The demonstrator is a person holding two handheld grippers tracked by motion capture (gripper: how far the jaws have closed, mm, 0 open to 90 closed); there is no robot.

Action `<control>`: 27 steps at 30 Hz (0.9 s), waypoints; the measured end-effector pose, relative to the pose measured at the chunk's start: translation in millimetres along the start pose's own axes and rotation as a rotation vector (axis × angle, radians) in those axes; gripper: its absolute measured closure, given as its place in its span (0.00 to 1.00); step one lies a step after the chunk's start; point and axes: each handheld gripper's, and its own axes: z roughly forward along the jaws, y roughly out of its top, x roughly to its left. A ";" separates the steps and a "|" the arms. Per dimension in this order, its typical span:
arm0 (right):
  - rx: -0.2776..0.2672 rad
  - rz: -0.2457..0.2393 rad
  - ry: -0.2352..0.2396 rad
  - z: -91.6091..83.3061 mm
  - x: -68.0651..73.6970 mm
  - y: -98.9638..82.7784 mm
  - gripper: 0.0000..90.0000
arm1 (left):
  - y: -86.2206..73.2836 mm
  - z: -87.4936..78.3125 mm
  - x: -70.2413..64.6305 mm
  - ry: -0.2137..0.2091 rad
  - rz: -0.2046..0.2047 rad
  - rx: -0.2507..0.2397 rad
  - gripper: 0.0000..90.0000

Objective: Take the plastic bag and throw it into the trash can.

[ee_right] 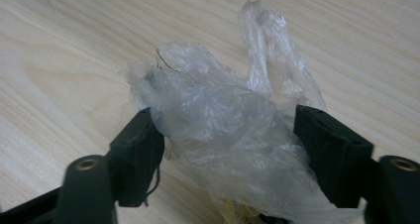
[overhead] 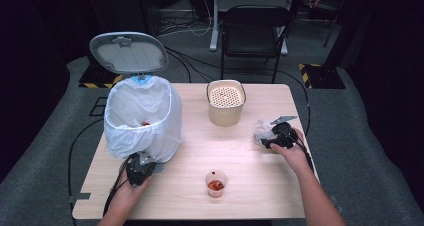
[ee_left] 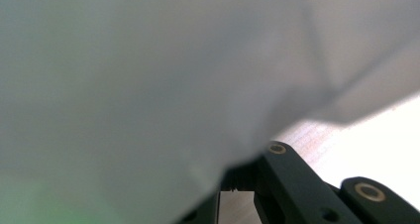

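Observation:
A crumpled clear plastic wrapper (overhead: 261,130) lies on the wooden table (overhead: 250,166) near its right edge. My right gripper (overhead: 272,138) stands open around it. In the right gripper view the wrapper (ee_right: 267,45) bulges between the two black pads (ee_right: 138,149), and the gripper (ee_right: 225,120) straddles it just above the wood. My left gripper (overhead: 146,162) rests at the foot of a bin lined with a white bag (overhead: 142,116). In the left gripper view the bag (ee_left: 148,85) drapes over the left jaw of that gripper (ee_left: 237,196), and I see a narrow gap beside the right jaw.
The bin's grey lid (overhead: 128,51) stands open at the back left. A beige container (overhead: 226,103) with a perforated top sits mid-table at the back. A small clear cup (overhead: 216,182) with red contents stands near the front edge. A black chair (overhead: 255,31) is beyond the table.

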 end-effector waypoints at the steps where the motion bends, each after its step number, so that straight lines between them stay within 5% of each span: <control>1: 0.012 -0.009 -0.005 2.6 0.8 -0.5 0.39 | -0.1 0.2 -0.3 0.001 -0.001 -0.003 1.00; 16: 0.045 -0.038 0.005 12.3 5.3 -1.2 0.63 | 2.6 0.1 -2.4 0.009 0.004 0.015 1.00; 27: 0.026 -0.030 0.039 -3.6 7.2 2.9 0.78 | 2.1 -0.3 -1.0 -0.001 0.022 0.015 1.00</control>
